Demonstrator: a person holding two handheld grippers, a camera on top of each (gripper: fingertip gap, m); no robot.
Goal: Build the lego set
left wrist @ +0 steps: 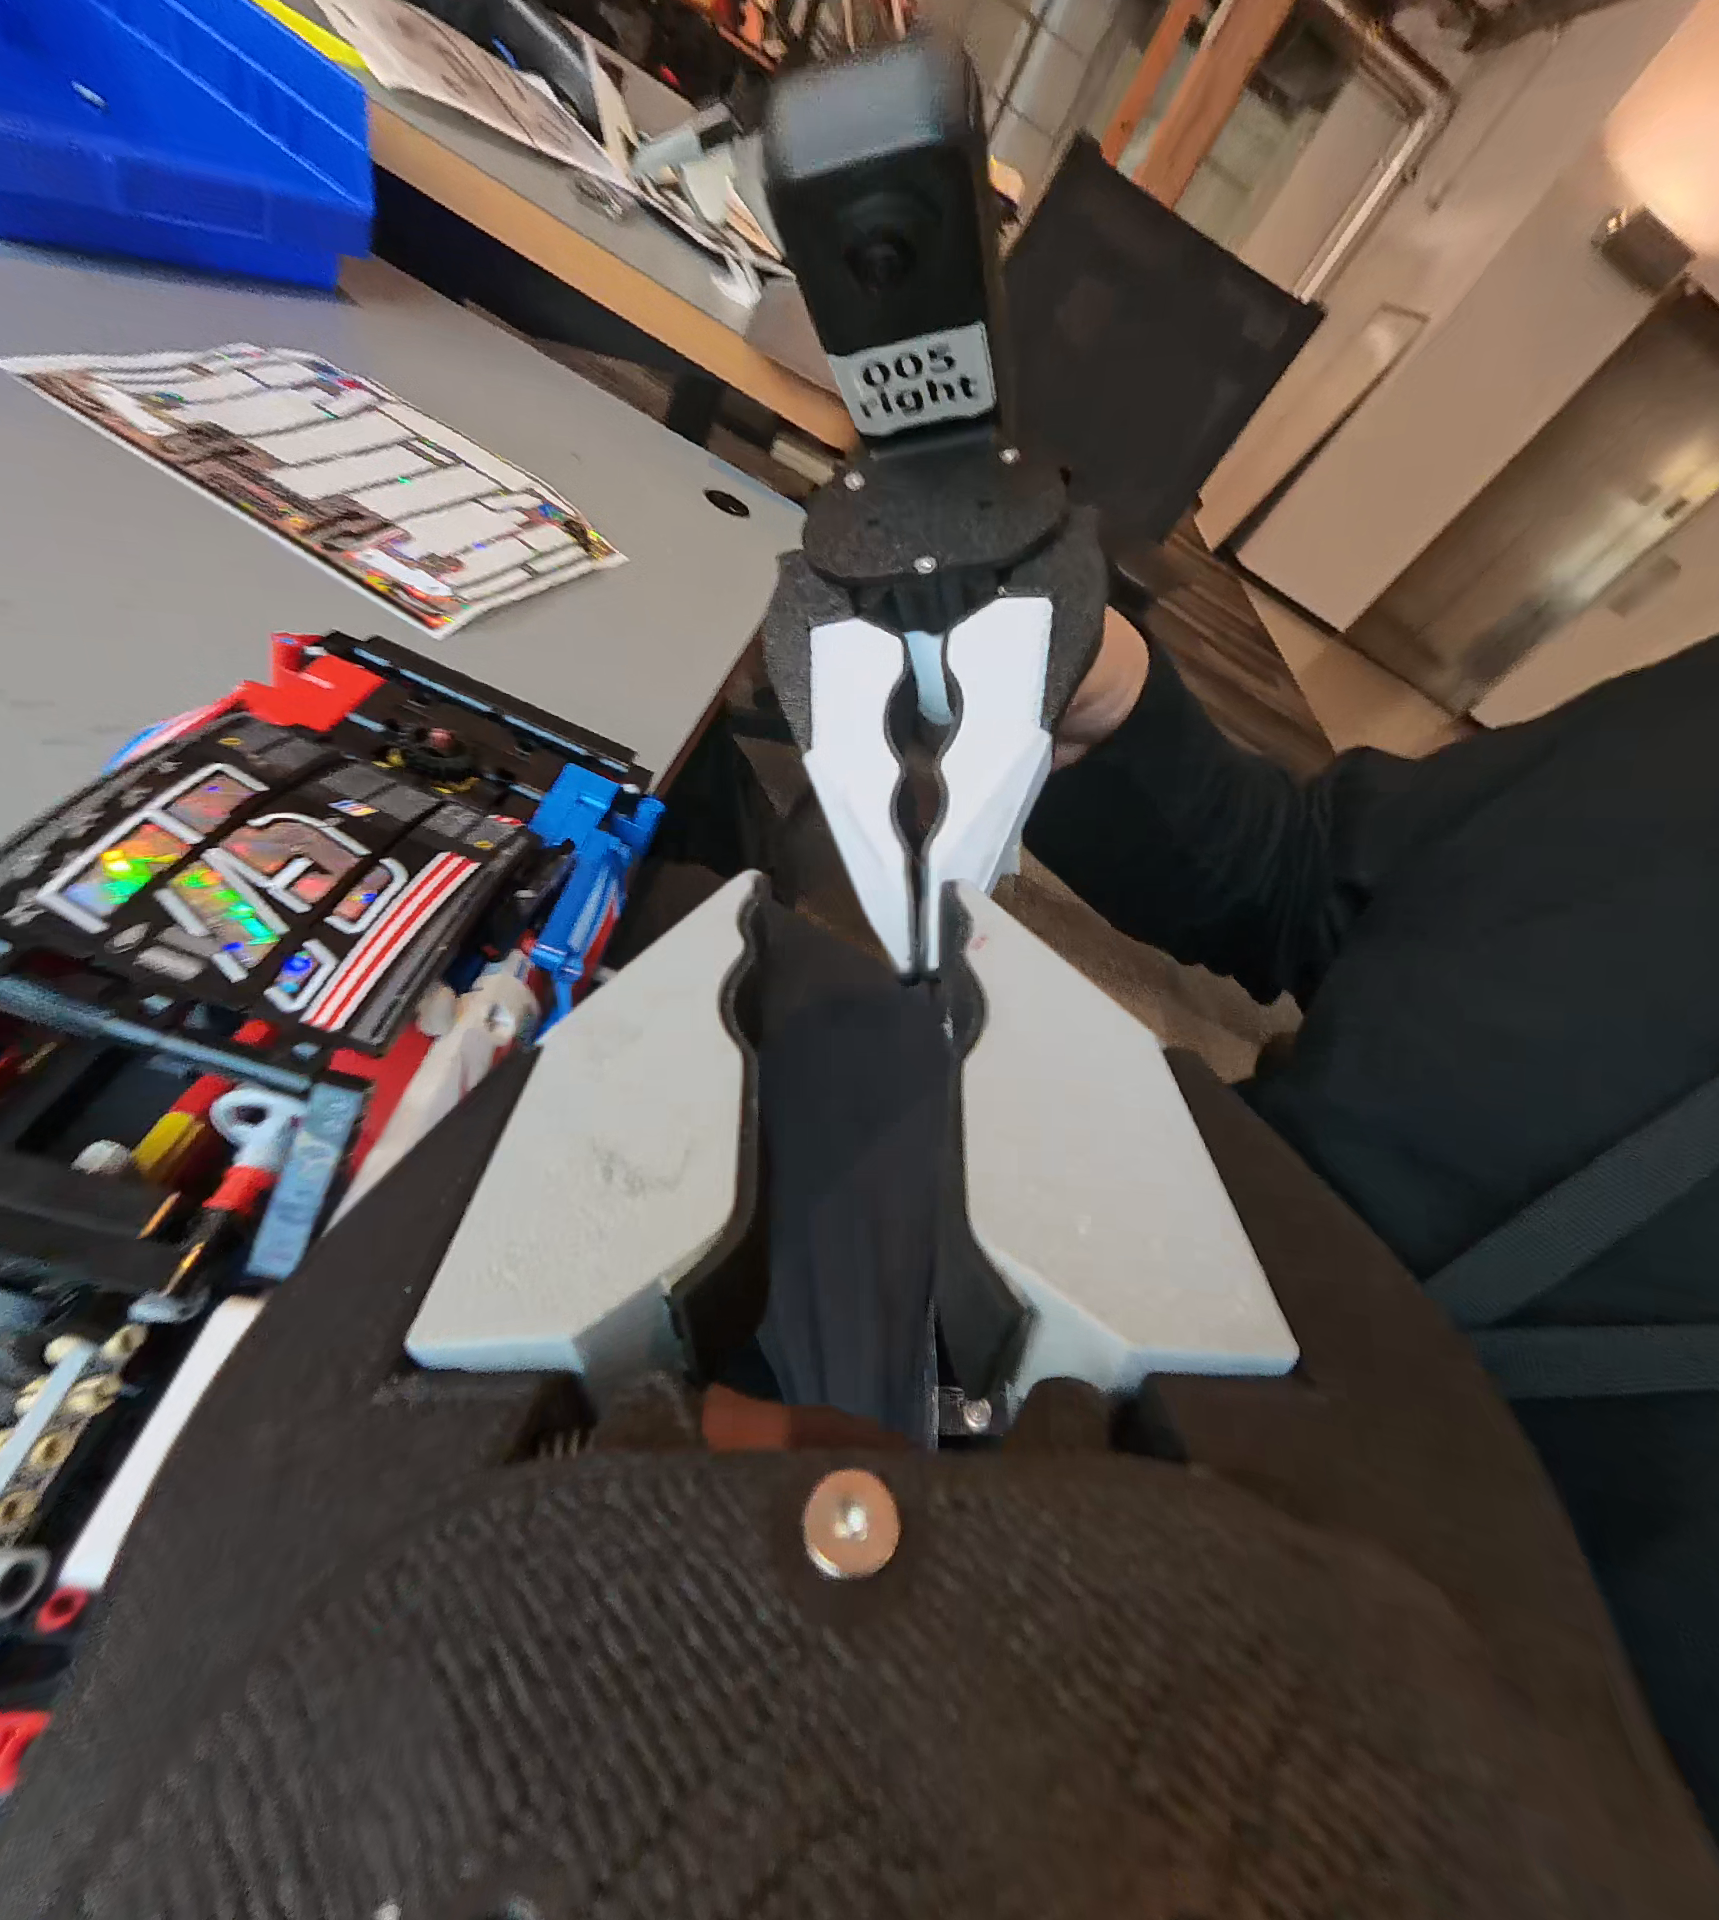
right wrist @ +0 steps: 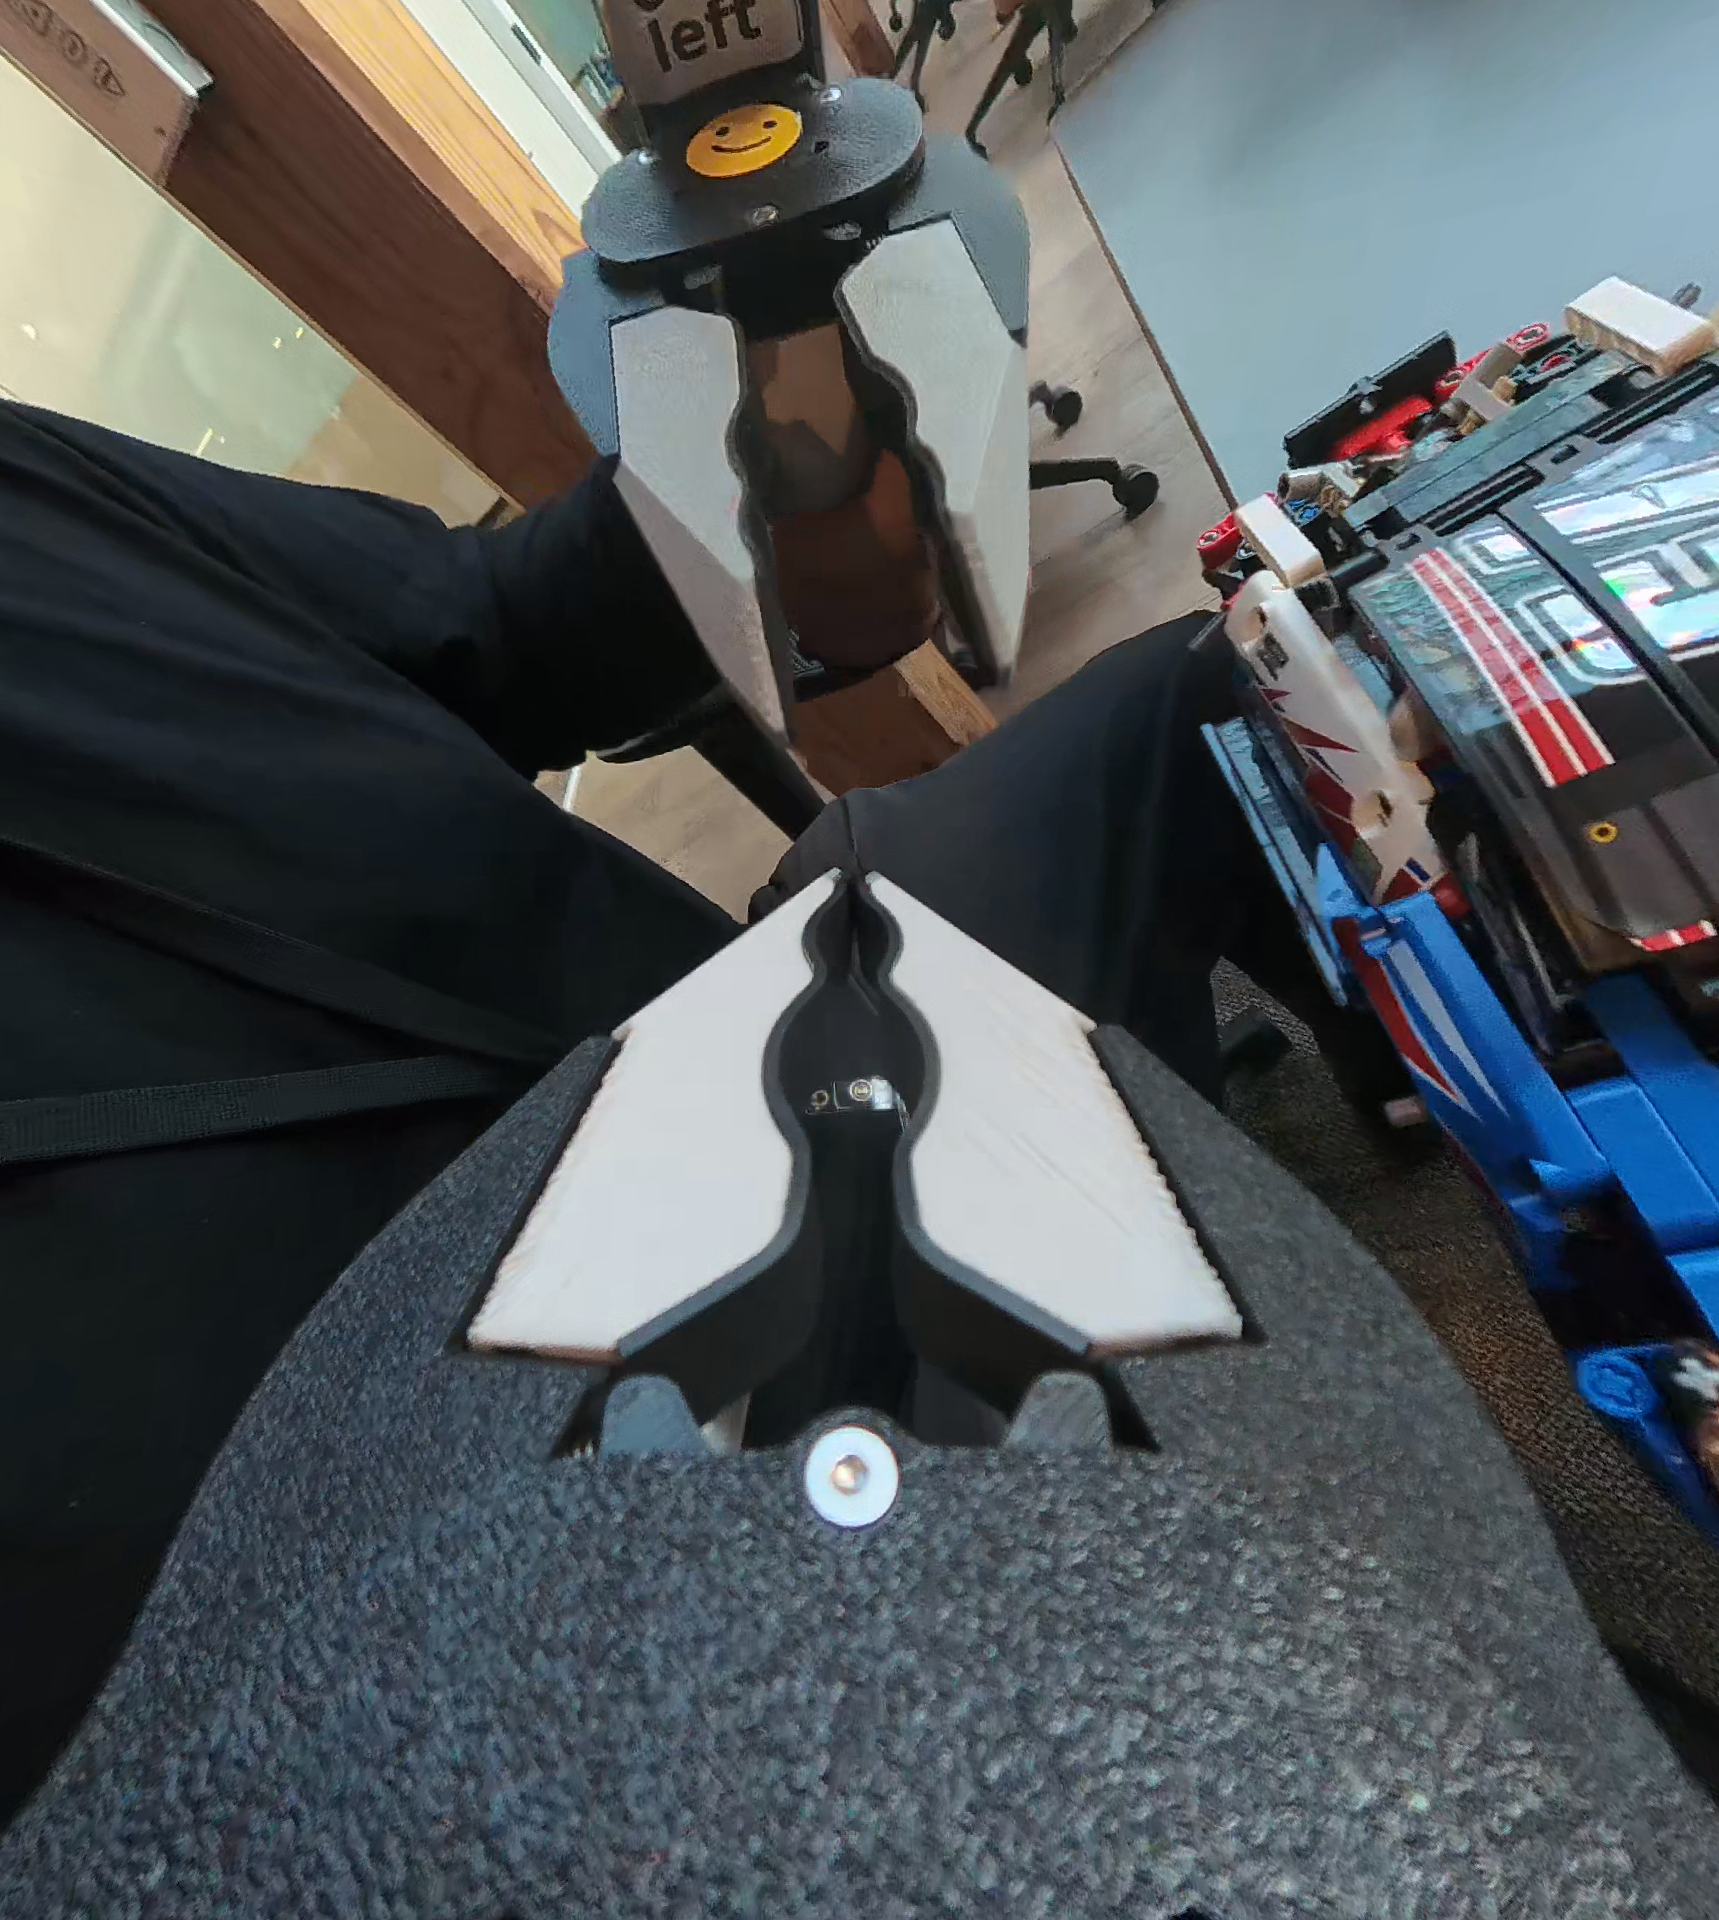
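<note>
Left wrist view: the left hand-held gripper (left wrist: 855, 914), with pale grey fingers on a black textured body, points off the near edge of the grey surface (left wrist: 211, 332), its fingers apart and empty. Facing it tip to tip, the right hand-held gripper (left wrist: 915, 961) has its white fingers drawn together at the tips; whether they pinch anything there cannot be told. A small pale piece (left wrist: 928, 681) sits deep between those fingers near their base. The partly built lego car (left wrist: 242, 904), black with holographic panels and red, white and blue parts, lies at the near edge of the surface, just beside the left hand-held gripper. A printed instruction sheet (left wrist: 315, 478) lies farther in on the surface, and a blue plastic bin (left wrist: 128, 135) stands at the far corner. The person's black sleeve (left wrist: 1198, 831) runs behind the right hand-held gripper.

Right wrist view: the right hand-held gripper (right wrist: 853, 878) shows its white fingers nearly touching at the tips, with a small dark piece (right wrist: 855, 1096) lodged in the rounded hollow between them. The left hand-held gripper (right wrist: 891, 675) hangs beyond with fingers spread. The lego car (right wrist: 1561, 727) fills the right side.
</note>
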